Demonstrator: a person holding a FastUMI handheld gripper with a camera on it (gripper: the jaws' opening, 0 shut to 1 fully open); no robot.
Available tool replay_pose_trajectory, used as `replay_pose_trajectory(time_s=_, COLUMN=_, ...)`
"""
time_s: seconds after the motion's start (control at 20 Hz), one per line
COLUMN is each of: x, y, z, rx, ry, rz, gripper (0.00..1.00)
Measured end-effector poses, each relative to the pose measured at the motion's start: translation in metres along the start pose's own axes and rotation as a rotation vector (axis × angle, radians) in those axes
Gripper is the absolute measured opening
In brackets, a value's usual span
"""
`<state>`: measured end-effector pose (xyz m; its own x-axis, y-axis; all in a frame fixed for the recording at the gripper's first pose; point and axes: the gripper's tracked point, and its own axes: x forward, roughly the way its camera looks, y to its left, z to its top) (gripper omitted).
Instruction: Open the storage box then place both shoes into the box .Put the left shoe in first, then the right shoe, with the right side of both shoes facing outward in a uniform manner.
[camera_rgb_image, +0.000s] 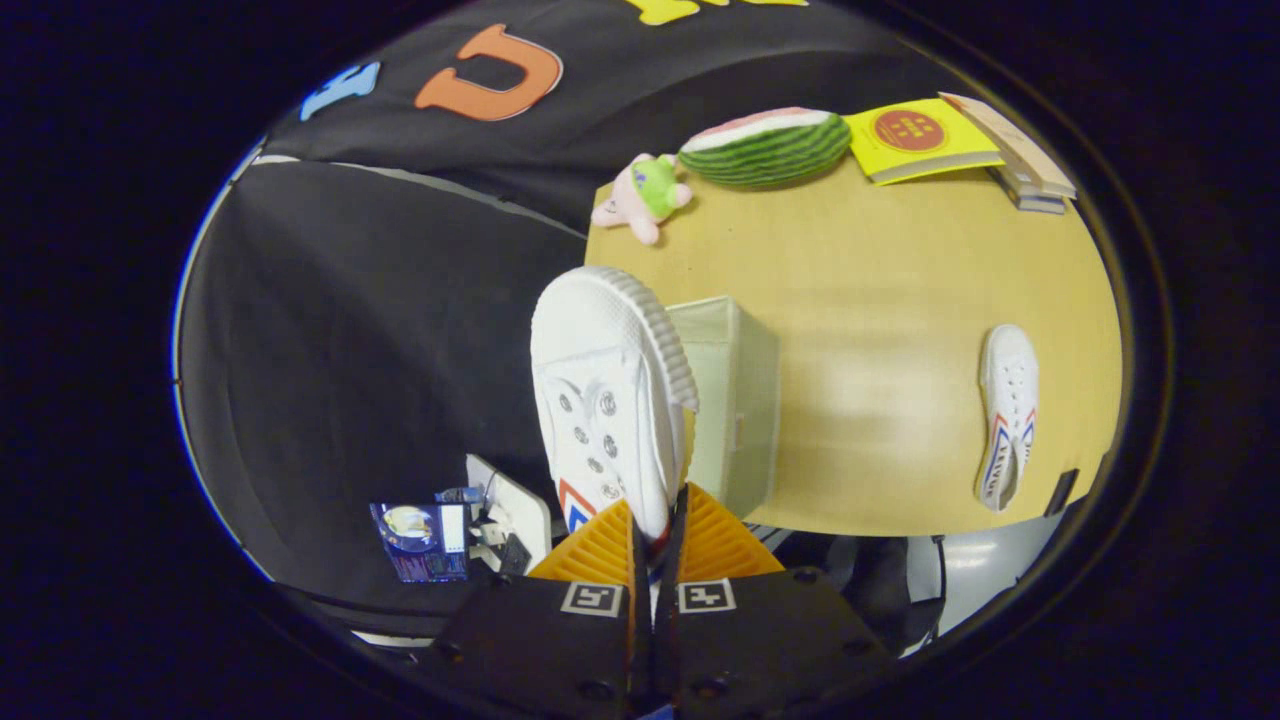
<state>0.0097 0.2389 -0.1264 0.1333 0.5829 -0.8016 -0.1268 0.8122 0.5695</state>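
Sitting off the table at about eight o'clock from the fingers: a small lit screen device (420, 540). Pinching the white canvas sneaker (607, 400) at its side wall, gripper (655, 540) fingers pressed nearly together on it, holding it lifted with the ribbed rubber toe cap pointing to twelve o'clock; showing metal eyelets, no laces visible, red and blue stripes near the fingers. Standing just beyond at one o'clock, on the wooden table (900, 260): pale green fabric storage box (735, 400), partly hidden behind the sneaker. Lying farther at twelve to one o'clock: plush toy (645, 195), watermelon-slice cushion (765, 147), yellow book (915, 140). Resting at three o'clock, well apart: second white sneaker (1007, 415), laced, same stripes.
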Motion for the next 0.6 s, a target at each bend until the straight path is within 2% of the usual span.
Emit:
replay_pose_trajectory(time_s=0.25, x=0.087, y=0.043, z=0.003, rx=0.049, ry=0.05, rz=-0.036, gripper=0.07)
replay_pose_trajectory(time_s=0.6, x=0.18, y=-0.008, z=0.005, rx=0.269, ry=0.108, rz=-0.096, gripper=0.07)
